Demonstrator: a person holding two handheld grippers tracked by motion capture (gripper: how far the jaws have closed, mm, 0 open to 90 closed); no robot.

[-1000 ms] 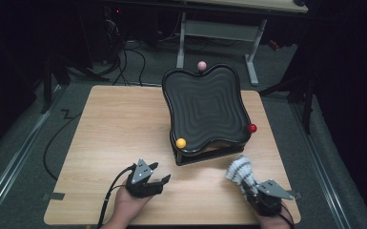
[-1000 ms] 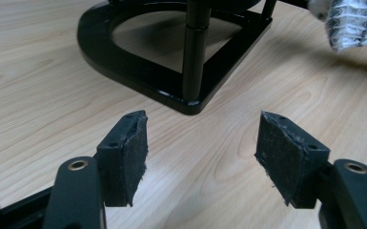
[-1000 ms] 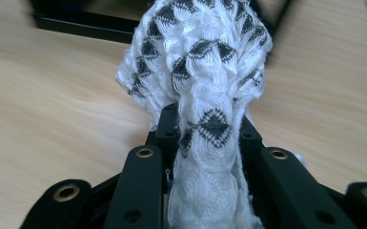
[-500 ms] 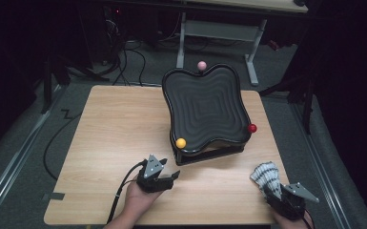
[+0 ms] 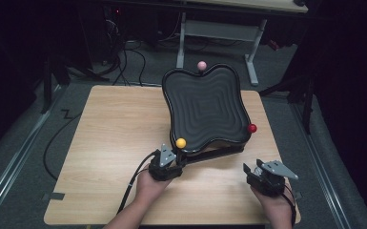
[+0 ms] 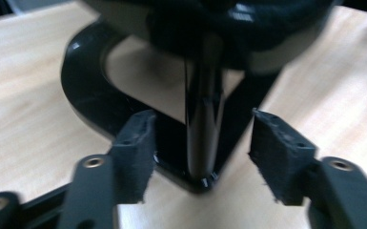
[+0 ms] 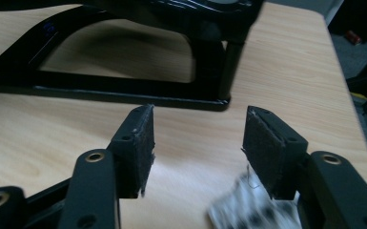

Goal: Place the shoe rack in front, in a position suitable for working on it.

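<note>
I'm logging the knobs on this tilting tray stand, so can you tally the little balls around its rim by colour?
Pink ball: 1, at the far edge of the black tray
Yellow ball: 1, at the near left corner
Red ball: 1, at the right corner
Total: 3 balls

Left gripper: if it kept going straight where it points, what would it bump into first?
Probably the black post of the tray stand: it stands right between the open jaws of the left gripper, though depth is hard to judge.
</note>
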